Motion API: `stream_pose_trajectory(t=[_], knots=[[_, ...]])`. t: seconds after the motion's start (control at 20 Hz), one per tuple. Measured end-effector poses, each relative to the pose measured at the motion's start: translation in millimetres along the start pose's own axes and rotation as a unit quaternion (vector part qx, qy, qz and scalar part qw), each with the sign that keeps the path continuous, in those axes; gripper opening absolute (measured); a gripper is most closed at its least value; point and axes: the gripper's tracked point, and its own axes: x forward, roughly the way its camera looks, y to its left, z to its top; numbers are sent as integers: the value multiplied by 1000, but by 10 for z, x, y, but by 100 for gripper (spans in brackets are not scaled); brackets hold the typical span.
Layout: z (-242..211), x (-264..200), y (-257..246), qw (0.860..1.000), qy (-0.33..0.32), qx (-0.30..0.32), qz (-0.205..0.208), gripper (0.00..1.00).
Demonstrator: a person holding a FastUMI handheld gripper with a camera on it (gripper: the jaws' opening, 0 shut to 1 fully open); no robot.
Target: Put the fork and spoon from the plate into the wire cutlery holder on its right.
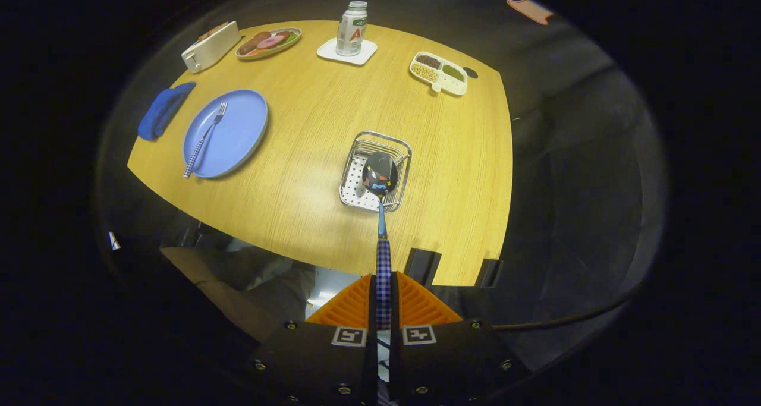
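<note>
- In the gripper view, the gripper (384, 302) has its fingers squeezed tight on the checked handle of the spoon (380, 174), one finger pressing on each side.
- The spoon sticks straight out ahead of the fingers, and its shiny bowl is over the wire cutlery holder (376, 171).
- It is hard to tell if the spoon bowl touches the holder or hangs just above it.
- The holder stands on the wooden surface (321, 126), just ahead of the fingers, and it has a white bottom with small dots.
- The blue plate (238, 129) is ahead and off to the left of the fingers, well apart from the holder.
- The fork (204, 139) lies on the plate, with its checked handle reaching over the near rim and its prongs pointing away.
- A folded blue cloth (163, 110) lies just beside the plate, on the side away from the holder.
- Far beyond the fingers, a bottle (352, 21) stands upright on a white square coaster (346, 52).
- To the left of the bottle is an oval dish (269, 42) with food on it, and next to that a white toaster (211, 46).
- To the right of the bottle is a white tray (439, 72) with three parts that hold small bits of food.
- A person's legs (250, 281) show below the near edge of the surface, left of the fingers.
</note>
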Motion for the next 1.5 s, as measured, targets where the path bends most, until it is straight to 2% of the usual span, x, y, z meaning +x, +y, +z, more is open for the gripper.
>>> stream_pose_trajectory(t=[0.35, 0.55, 1.0, 1.05, 1.1, 1.25, 1.45, 1.5], knots=[[154, 186, -106, 992, 96, -82, -7, 8], [291, 288, -52, 985, 126, -115, -3, 8], [464, 439, -8, 986, 133, -104, 3, 9], [502, 447, 5, 987, 125, -99, 5, 14], [498, 445, 4, 989, 118, -93, 7, 14], [517, 359, 68, 993, 92, -71, 18, 28], [558, 197, 138, 1000, 16, -5, 23, 96], [608, 149, 157, 999, -12, 22, 21, 97]])
